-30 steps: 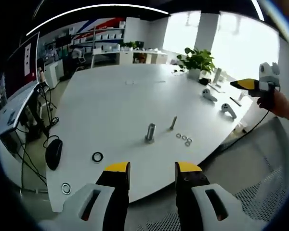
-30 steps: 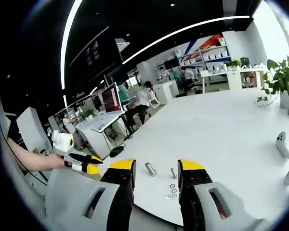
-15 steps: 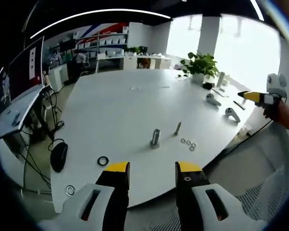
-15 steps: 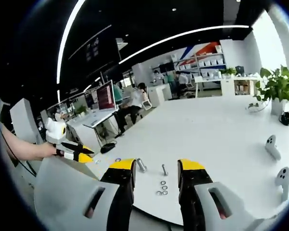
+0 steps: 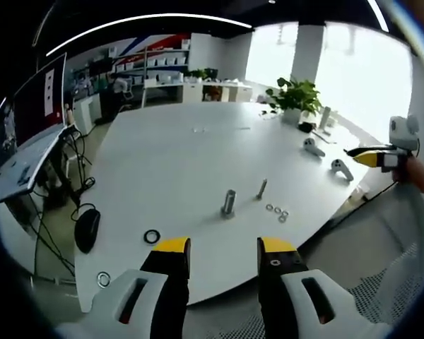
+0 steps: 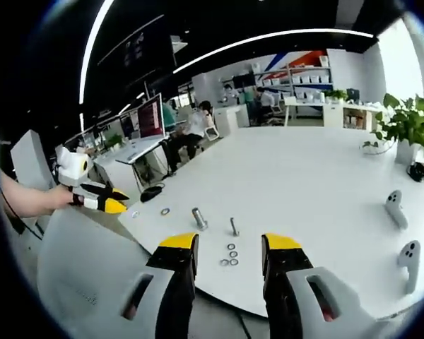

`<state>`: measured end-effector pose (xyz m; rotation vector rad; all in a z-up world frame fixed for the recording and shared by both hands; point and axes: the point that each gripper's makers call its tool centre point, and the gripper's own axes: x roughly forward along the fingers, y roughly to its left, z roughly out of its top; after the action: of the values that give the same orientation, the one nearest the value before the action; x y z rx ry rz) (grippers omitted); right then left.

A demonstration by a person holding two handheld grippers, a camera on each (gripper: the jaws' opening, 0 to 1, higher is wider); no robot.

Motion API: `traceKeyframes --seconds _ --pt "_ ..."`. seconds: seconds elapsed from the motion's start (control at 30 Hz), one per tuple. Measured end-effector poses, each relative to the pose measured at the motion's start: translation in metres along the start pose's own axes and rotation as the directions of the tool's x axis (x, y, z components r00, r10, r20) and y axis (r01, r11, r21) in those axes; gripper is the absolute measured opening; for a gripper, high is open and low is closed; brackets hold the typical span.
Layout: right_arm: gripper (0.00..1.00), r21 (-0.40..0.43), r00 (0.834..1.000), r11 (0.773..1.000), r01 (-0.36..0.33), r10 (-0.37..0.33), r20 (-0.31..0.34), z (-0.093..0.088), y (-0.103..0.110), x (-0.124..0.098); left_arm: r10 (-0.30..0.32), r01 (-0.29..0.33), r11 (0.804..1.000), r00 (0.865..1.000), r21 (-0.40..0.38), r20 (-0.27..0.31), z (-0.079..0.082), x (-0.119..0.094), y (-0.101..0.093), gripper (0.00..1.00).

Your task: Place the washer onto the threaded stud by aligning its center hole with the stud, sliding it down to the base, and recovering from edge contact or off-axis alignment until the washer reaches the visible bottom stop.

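Both grippers off the bench [image 5: 162, 155], nothing held. Left gripper [image 5: 217, 247]: jaws apart, empty gap. Right gripper [image 6: 222, 244]: same, jaws apart, empty. Threaded stud [image 5: 261, 188] stands upright mid-bench, thicker bolt [image 5: 228, 203] just beside it. Three small washers [image 5: 277, 210] lie flat in a cluster near the stud (none on it). Larger black ring [image 5: 152, 236] sits apart toward the bench edge. Right gripper view: stud [image 6: 234, 226], washers [image 6: 230, 255] just ahead of the jaws.
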<state>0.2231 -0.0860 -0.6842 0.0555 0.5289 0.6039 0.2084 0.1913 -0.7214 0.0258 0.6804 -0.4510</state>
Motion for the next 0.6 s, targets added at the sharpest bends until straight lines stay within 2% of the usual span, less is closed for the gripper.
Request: traceKeyframes --seconds 0.07,0.13,0.23,0.4,0.53,0.6 --pt "0.41 -0.001 1.0 1.0 -0.004 0.004 -0.008 -0.002 0.002 0.001 0.002 -0.002 1.0 1.0 0.004 -0.001 0.0 0.0 0.001 0.36" --pt "0.43 -0.014 0.999 1.0 -0.014 0.013 -0.051 -0.01 0.003 0.003 0.001 -0.001 1.0 1.0 0.002 -0.002 -0.001 0.0 0.001 0.36" --pt "0.44 -0.019 0.994 0.998 -0.064 0.062 -0.094 -0.02 0.012 0.006 0.0 0.0 1.0 1.0 0.004 -0.005 -0.001 0.0 0.0 0.36" --pt "0.46 -0.019 0.978 0.993 -0.12 0.115 -0.173 -0.036 0.022 0.011 0.007 -0.007 1.0 1.0 0.0 -0.005 -0.001 0.0 0.001 0.36" --pt "0.47 -0.015 0.979 0.993 -0.117 0.113 -0.168 -0.035 0.022 0.011 0.012 -0.012 1.0 1.0 0.001 -0.01 -0.002 0.0 0.002 0.37" --pt "0.5 -0.011 0.974 0.992 -0.124 0.119 -0.195 -0.041 0.023 0.012 0.016 -0.016 1.0 1.0 0.001 -0.01 -0.002 0.0 0.003 0.37"
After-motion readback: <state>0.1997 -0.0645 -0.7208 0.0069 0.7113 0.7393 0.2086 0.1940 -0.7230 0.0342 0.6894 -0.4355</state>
